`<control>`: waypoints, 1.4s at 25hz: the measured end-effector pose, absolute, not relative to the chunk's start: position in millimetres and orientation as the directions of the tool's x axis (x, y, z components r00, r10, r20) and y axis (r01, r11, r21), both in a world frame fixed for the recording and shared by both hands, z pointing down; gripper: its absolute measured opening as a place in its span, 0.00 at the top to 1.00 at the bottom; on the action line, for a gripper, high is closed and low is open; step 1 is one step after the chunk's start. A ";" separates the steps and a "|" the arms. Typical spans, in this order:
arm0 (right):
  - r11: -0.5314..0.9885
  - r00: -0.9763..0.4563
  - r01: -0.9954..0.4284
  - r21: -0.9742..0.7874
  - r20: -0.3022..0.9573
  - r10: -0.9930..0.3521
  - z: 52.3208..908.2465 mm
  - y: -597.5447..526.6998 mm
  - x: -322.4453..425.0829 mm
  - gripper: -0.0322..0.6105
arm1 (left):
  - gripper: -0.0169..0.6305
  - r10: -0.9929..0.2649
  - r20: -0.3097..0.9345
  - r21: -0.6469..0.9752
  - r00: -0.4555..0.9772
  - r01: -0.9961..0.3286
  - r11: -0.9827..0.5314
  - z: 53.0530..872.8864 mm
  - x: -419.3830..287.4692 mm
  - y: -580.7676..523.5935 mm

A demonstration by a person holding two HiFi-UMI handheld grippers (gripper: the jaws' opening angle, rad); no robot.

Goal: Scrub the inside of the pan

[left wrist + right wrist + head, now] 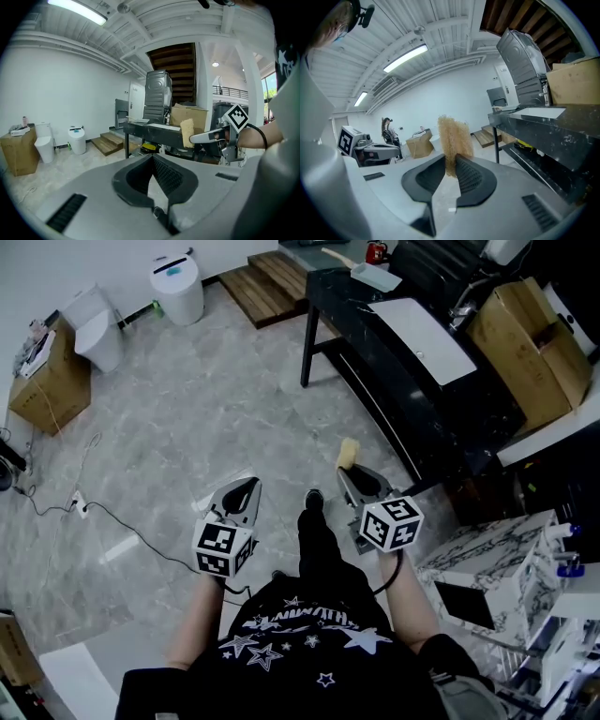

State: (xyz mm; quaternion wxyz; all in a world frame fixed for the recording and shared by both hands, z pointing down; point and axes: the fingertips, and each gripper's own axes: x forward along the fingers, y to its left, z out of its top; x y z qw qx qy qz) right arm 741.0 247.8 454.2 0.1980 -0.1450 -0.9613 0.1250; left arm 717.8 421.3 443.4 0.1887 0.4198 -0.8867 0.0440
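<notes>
Grey marbled floor [216,399] fills most of the head view. Along its right side runs a black table [361,329] carrying a white board [427,338]. At the table's far end lies a pale shallow vessel with a wooden handle [370,276], too small to tell whether it is the pan. An open cardboard box [525,343] stands behind the table. Another box [47,385] and a white lidded bin [178,287] stand by the far wall, near wooden steps [272,282]. The left gripper [152,157] has its jaws together on nothing. The right gripper [451,161] is clamped on a tan sponge [452,133], held upright over the floor beside the table. White lettering on the person's black shirt [300,634] is too blurred to read.
</notes>
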 end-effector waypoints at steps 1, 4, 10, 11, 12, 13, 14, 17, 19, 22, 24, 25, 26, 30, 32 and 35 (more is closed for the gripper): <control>0.926 -0.878 0.229 -0.298 0.347 0.329 457.7 241.9 729.0 0.84 | 0.96 -0.722 0.373 0.082 -0.583 -0.755 0.651 444.7 705.3 417.8; 0.926 -0.878 0.217 -0.308 0.352 0.323 466.2 218.0 685.6 0.84 | 0.96 -0.709 0.376 0.080 -0.597 -0.741 0.666 445.4 660.9 401.7; 0.931 -0.888 0.197 -0.307 0.347 0.302 469.2 151.6 581.1 0.84 | 0.96 -0.712 0.363 0.065 -0.601 -0.746 0.663 442.4 553.6 345.2; 0.931 -0.887 0.190 -0.311 0.351 0.298 470.6 139.9 564.0 0.84 | 0.96 -0.709 0.364 0.068 -0.604 -0.742 0.666 442.2 536.0 335.0; 0.932 -0.886 0.184 -0.313 0.357 0.295 471.6 128.7 547.2 0.84 | 0.96 -0.709 0.363 0.071 -0.605 -0.741 0.668 441.3 519.5 324.6; 0.932 -0.884 0.182 -0.314 0.363 0.294 472.2 118.5 530.8 0.84 | 0.96 -0.710 0.362 0.074 -0.604 -0.740 0.668 440.1 504.3 314.4; 0.932 -0.882 0.183 -0.313 0.367 0.296 472.3 109.4 515.0 0.84 | 0.96 -0.711 0.360 0.076 -0.604 -0.741 0.667 439.4 490.1 304.8; 0.930 -0.877 0.197 -0.310 0.368 0.308 470.8 84.6 470.9 0.84 | 0.96 -0.703 0.367 0.082 -0.609 -0.732 0.676 442.9 449.7 280.8; 0.928 -0.878 0.198 -0.315 0.365 0.311 470.1 67.8 445.3 0.84 | 0.96 -0.701 0.368 0.088 -0.611 -0.728 0.680 443.7 425.7 264.7; 0.918 -0.873 0.202 -0.342 0.362 0.327 471.2 47.6 413.0 0.84 | 0.96 -0.697 0.373 0.081 -0.613 -0.726 0.683 445.3 393.7 246.0; 0.912 -0.866 0.210 -0.354 0.365 0.341 472.0 36.7 393.7 0.84 | 0.96 -0.688 0.376 0.076 -0.621 -0.720 0.690 446.0 372.0 237.4; 0.910 -0.864 0.214 -0.356 0.366 0.346 471.7 31.3 384.4 0.84 | 0.96 -0.684 0.375 0.076 -0.625 -0.715 0.695 445.9 361.3 233.5; 0.908 -0.862 0.217 -0.358 0.366 0.350 470.9 26.2 375.5 0.84 | 0.96 -0.681 0.374 0.076 -0.629 -0.712 0.698 445.7 351.4 229.4; 0.899 -0.863 0.220 -0.380 0.354 0.361 464.8 9.2 346.7 0.84 | 0.96 -0.681 0.380 0.073 -0.626 -0.713 0.697 444.2 320.5 212.9; 0.896 -0.864 0.212 -0.391 0.353 0.359 462.1 1.8 336.0 0.84 | 0.96 -0.685 0.388 0.073 -0.617 -0.720 0.690 444.3 306.2 204.9; 0.895 -0.868 0.196 -0.402 0.353 0.348 461.2 -8.8 323.3 0.84 | 0.96 -0.694 0.394 0.070 -0.602 -0.734 0.676 445.9 282.7 191.2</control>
